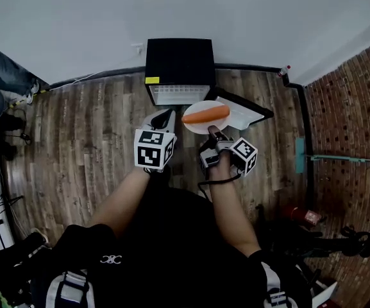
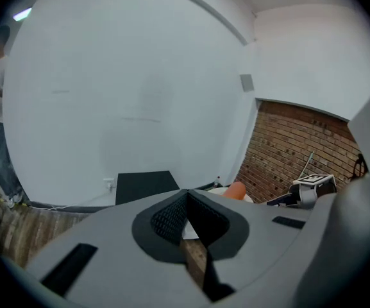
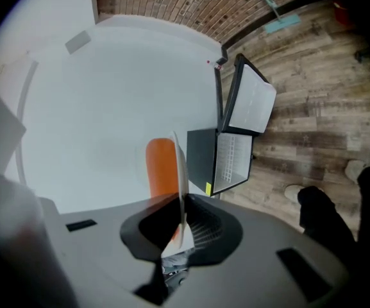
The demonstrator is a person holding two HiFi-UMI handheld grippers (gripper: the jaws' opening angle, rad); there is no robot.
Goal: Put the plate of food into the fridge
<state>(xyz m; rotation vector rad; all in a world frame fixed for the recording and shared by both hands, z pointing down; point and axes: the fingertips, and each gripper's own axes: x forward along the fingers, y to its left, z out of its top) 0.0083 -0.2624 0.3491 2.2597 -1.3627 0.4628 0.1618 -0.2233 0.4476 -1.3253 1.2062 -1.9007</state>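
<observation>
Plate (image 1: 201, 128) of orange food (image 1: 205, 114), rim pinched by right gripper (image 1: 213, 132); left gripper (image 1: 165, 115) pressed together, empty; fridge (image 1: 179, 59) open at top centre

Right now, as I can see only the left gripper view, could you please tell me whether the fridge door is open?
Observer: Yes. In the head view the door of the fridge is swung wide open to the right.
Operator: Thank you. Is the plate actually held?
Observer: Yes, the right gripper is shut on its rim.
Operator: And is the plate inside yet?
Observer: Not yet. It hangs just outside the opening, toward the door side.
</observation>
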